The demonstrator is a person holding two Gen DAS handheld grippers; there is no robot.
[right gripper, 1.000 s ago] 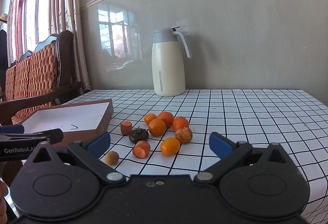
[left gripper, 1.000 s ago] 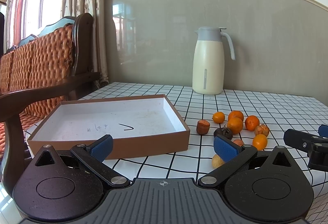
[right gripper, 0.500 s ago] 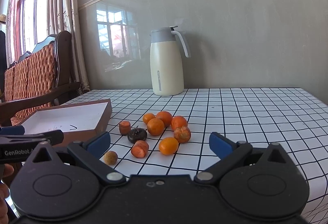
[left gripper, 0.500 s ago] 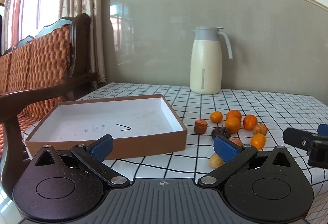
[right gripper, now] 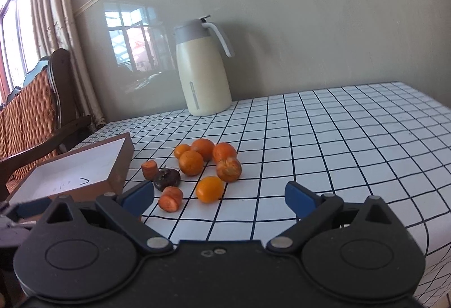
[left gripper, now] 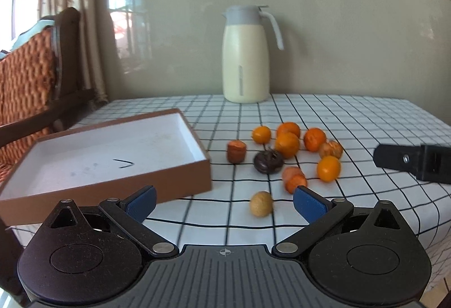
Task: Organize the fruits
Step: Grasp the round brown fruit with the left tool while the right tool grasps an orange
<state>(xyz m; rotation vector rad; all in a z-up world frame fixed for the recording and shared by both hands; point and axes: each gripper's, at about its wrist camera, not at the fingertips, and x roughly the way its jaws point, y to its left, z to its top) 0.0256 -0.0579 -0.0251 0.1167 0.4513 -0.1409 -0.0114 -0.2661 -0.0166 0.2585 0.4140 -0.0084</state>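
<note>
We hold the left hand-held gripper [left gripper: 224, 201] with jaws apart and empty, low over the surface [left gripper: 352, 122] near its front edge. The right hand-held gripper [right gripper: 220, 196] is likewise spread and empty. The fruits [left gripper: 287, 144] sit clustered mid-surface, just right of the brown box [left gripper: 112, 184]. A cream thermos jug [left gripper: 245, 54] stands at the back edge.

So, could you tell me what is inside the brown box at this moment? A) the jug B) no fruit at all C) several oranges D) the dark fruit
B: the brown box shows only its bare white floor with pen marks, while the fruits all lie on the tablecloth beside it.
</note>
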